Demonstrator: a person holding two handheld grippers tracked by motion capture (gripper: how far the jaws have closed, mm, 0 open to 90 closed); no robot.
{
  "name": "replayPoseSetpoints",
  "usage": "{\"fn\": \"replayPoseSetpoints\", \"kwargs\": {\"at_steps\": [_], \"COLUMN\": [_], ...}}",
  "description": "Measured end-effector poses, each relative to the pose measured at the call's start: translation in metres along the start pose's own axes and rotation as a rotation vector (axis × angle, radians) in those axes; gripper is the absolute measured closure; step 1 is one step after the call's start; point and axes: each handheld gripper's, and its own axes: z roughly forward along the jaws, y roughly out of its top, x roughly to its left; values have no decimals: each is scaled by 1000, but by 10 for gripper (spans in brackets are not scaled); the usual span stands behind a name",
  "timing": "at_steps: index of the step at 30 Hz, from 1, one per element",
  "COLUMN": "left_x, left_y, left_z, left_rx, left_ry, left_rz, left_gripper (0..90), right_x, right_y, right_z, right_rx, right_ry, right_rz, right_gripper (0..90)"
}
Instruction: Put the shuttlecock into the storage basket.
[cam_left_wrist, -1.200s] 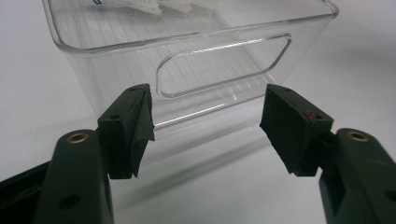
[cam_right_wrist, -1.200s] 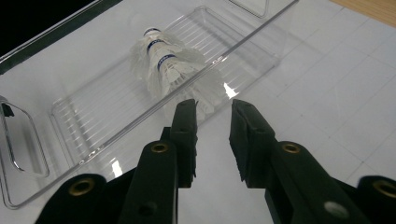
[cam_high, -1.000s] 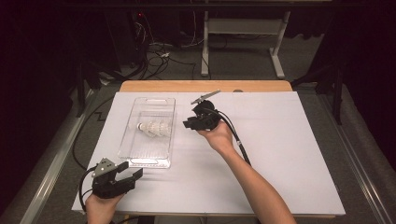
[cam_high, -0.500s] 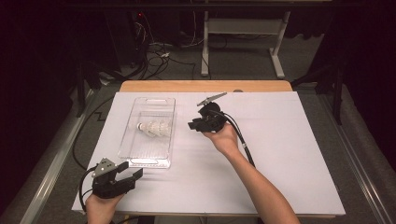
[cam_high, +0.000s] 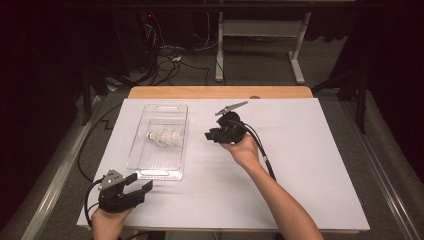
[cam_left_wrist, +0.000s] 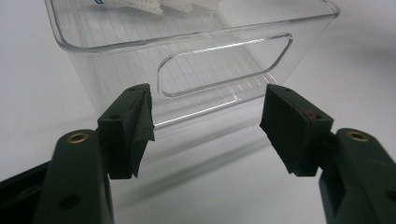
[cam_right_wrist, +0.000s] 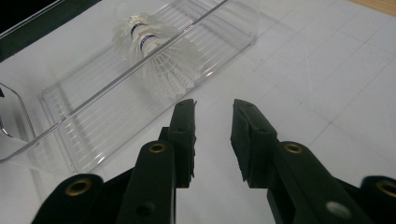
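A clear plastic tray (cam_high: 142, 167) lies on the white table, left of centre, with a white shuttlecock (cam_high: 164, 137) on its side inside. My right gripper (cam_high: 209, 135) hovers just right of the tray, jaws a little apart with nothing between them; from its own view the shuttlecock (cam_right_wrist: 156, 58) lies ahead behind the tray wall (cam_right_wrist: 116, 79). My left gripper (cam_high: 142, 187) rests near the table's front left corner, open and empty. In its view the tray's near end (cam_left_wrist: 224, 65) with a handle cut-out stands just beyond the fingertips.
A white sheet (cam_high: 310, 165) covers the table, with a wooden edge (cam_high: 220, 92) at the back. Cables and a table frame (cam_high: 260, 55) sit on the dark floor behind. A metal rail (cam_high: 55, 180) runs along the left side.
The right gripper has drifted slightly right and toward me, away from the tray. The left gripper has stayed put.
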Motion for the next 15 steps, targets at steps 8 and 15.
{"fn": "replayPoseSetpoints", "kwargs": {"at_steps": [8, 15], "left_x": [0, 0], "left_y": [0, 0], "left_z": [0, 0], "left_rx": [1, 0], "left_ry": [0, 3], "left_rz": [0, -3], "left_gripper": [349, 349], "right_x": [-4, -11], "right_y": [-5, -14], "right_z": [-7, -15], "right_rx": [-10, -20], "right_ry": [-10, -17], "right_rz": [14, 25], "right_gripper": [703, 701]}}
